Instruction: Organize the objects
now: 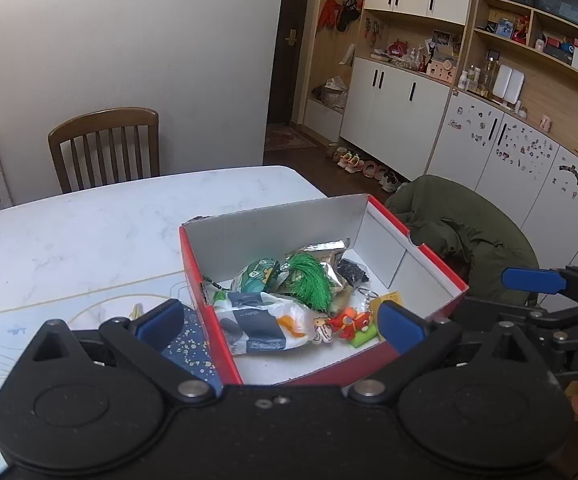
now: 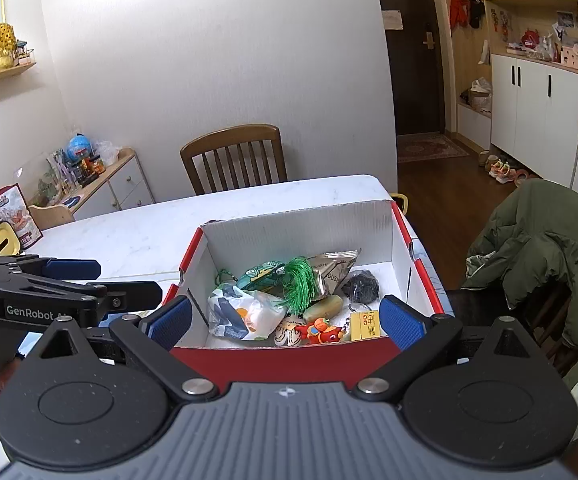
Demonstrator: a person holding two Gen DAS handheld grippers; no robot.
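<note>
Both grippers hover at the near end of the box (image 2: 301,236), a red cardboard box with white inner walls sitting on the marble tabletop (image 2: 137,236). The right gripper (image 2: 287,320) has its blue pads spread wide, one on each side of the box's near wall, gripping nothing. The left gripper (image 1: 281,322) is just as wide apart and empty, its left pad outside the box's left wall, its right pad above the near right corner.

Inside the box lies a jumble. A green tassel (image 2: 299,282) lies across the middle of the pile, over a green patterned pouch (image 2: 259,276). Behind the tassel, toward the box's far wall, there's a crinkled foil packet (image 2: 335,268). A dark lump (image 2: 363,286) rests by the box's right wall. A white plastic bag (image 2: 241,314) with grey and orange print fills the box's near left side. Along the near wall: a red toy figure (image 2: 319,332), and right of it a yellow tag (image 2: 365,324) on a key ring.

Left of the box, a dark speckled item (image 1: 191,346) lies on the tabletop. A wooden chair (image 2: 235,158) stands at the tabletop's far edge, beyond the box. A green jacket (image 2: 545,248) is draped over a chair right of the box.
</note>
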